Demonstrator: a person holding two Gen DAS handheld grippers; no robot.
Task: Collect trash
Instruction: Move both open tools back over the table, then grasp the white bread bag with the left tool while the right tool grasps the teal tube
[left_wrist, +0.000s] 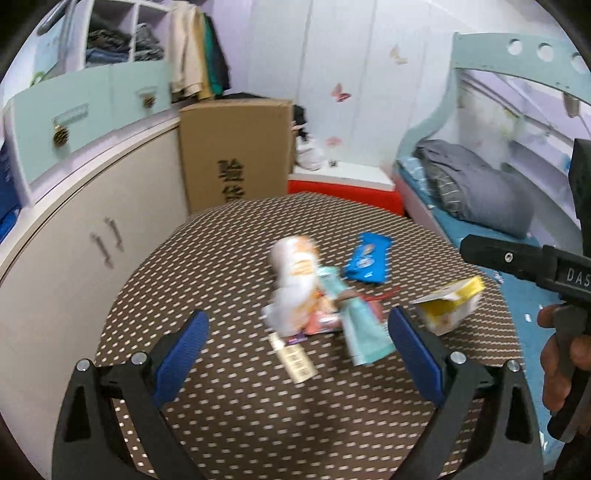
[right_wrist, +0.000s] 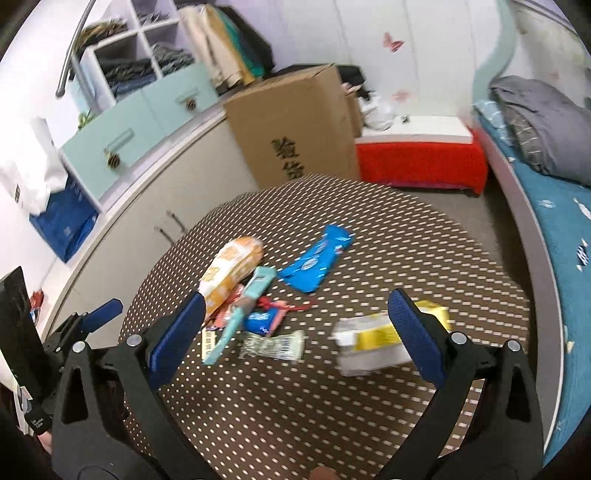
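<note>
Left gripper (left_wrist: 297, 332): jaws wide apart, empty, hovering above dotted brown table (left_wrist: 229, 406), aimed at central wrapper pile. Right gripper (right_wrist: 297, 332): likewise spread, nothing held, over near half of table; yellow-and-white carton (right_wrist: 369, 347) just inside right-hand pad (right_wrist: 417, 332). Right gripper body also visible at right edge of left view, hand (left_wrist: 561, 365) on handle.

Trash all on tabletop, none collected yet. Pile at centre: orange-and-white snack bag (right_wrist: 229, 273) overlapped by teal wrapper (right_wrist: 240, 314), red scraps (right_wrist: 280, 306) and small blue packet (right_wrist: 262, 319) beneath and beside. Blue wrapper (right_wrist: 317, 262) apart, further back. Silver-green wrapper (right_wrist: 273, 345) near front. Both views motion-blurred; small print unreadable.

Risks, judged:
- Flat film wrappers lying flush on cloth: pads may close on tablecloth instead, or slide off.
- Overlapped pile: pinching teal wrapper likely to drag or scatter neighbours toward table edge.
- Carton light and open: off-centre squeeze may crush or flip it.
- No bin or bag in view; drop-off location unknown.
- Grippers near each other; collision possible if both go for pile.
</note>
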